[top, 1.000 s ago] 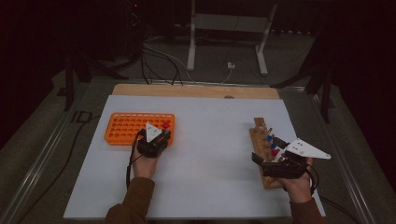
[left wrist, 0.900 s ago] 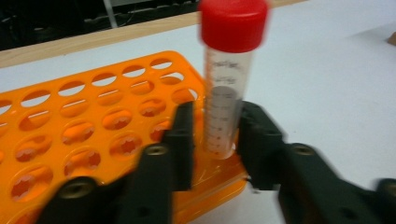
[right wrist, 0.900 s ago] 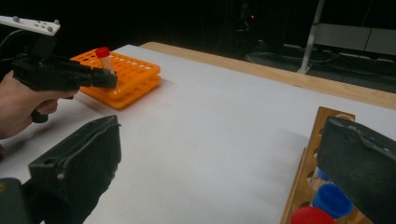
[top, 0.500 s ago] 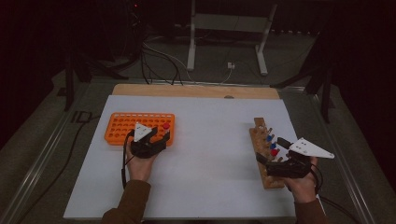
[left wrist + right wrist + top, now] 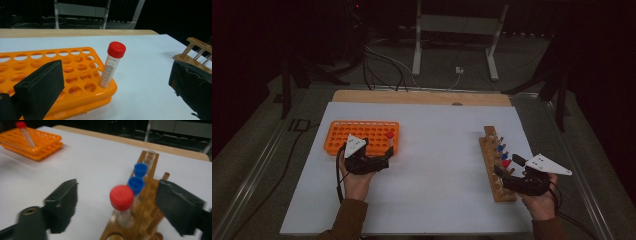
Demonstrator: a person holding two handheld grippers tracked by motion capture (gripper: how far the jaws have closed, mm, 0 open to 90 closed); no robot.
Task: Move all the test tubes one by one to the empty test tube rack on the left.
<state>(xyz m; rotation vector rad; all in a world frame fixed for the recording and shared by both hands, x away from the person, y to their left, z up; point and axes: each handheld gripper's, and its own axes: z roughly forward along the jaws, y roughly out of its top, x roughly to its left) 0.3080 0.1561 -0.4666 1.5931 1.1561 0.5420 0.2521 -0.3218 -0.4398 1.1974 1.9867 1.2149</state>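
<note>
The left tongs [image 5: 388, 152] are standing wide, having just been opening, with nothing between them; the red-capped tube [image 5: 112, 64] is sitting upright in the orange rack [image 5: 75, 75], at its near corner. The right tongs [image 5: 117, 207] are still apart but have just been closing around another red-capped tube [image 5: 121, 205] in the wooden rack [image 5: 147, 192] on the worktop [image 5: 437, 150]. Centering the pads below the cap and lifting straight up should be avoiding the blue-capped tubes [image 5: 136, 184].

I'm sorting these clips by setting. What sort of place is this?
Probably a lab-style workbench set up for recording. An orange tube rack holds a red-capped tube, a wooden rack holds more capped tubes, and both stand on a white-covered table in a dark room with cables on the floor.
</note>
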